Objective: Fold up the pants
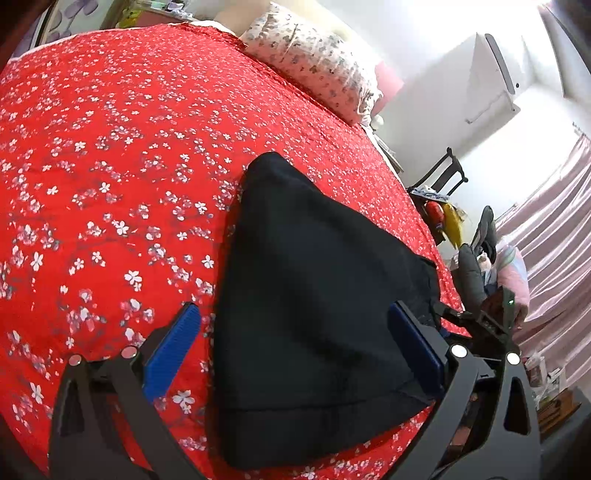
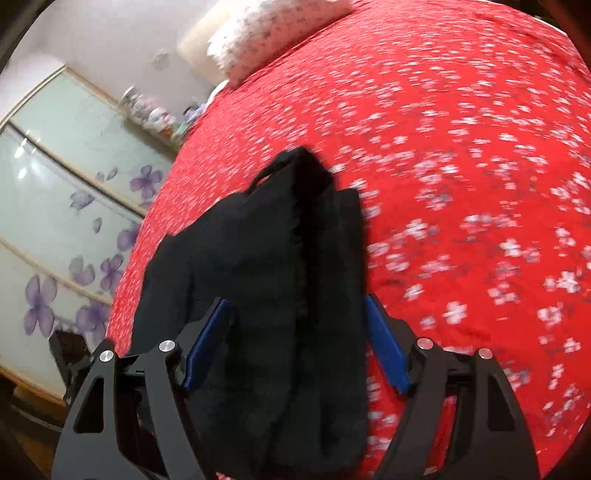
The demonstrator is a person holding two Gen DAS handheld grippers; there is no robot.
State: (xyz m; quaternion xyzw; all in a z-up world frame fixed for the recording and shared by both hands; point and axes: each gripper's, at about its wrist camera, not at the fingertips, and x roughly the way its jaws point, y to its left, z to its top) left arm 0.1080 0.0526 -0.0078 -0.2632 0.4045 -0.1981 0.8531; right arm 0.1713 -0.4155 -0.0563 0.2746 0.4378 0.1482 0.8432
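Observation:
The black pants [image 1: 314, 302] lie folded in a compact wedge on the red flowered bedspread [image 1: 110, 166]. My left gripper [image 1: 295, 343] is open, its blue pads [image 1: 173, 350] spread to either side of the pants' near end, just above them. The right gripper body shows at the right edge of the left wrist view [image 1: 491, 317]. In the right wrist view, which is motion-blurred, the pants [image 2: 280, 295] lie bunched lengthwise on the bedspread [image 2: 461, 166]. My right gripper [image 2: 295, 343] is open, its blue pads [image 2: 386, 347] straddling the cloth without pinching it.
A flowered pillow [image 1: 310, 59] lies at the head of the bed, and it also shows in the right wrist view [image 2: 266, 29]. A dark chair [image 1: 443, 177] with clutter stands past the bed's right edge. Pink curtains [image 1: 554, 229] hang there. A sliding wardrobe [image 2: 55, 184] with purple flowers stands beside the bed.

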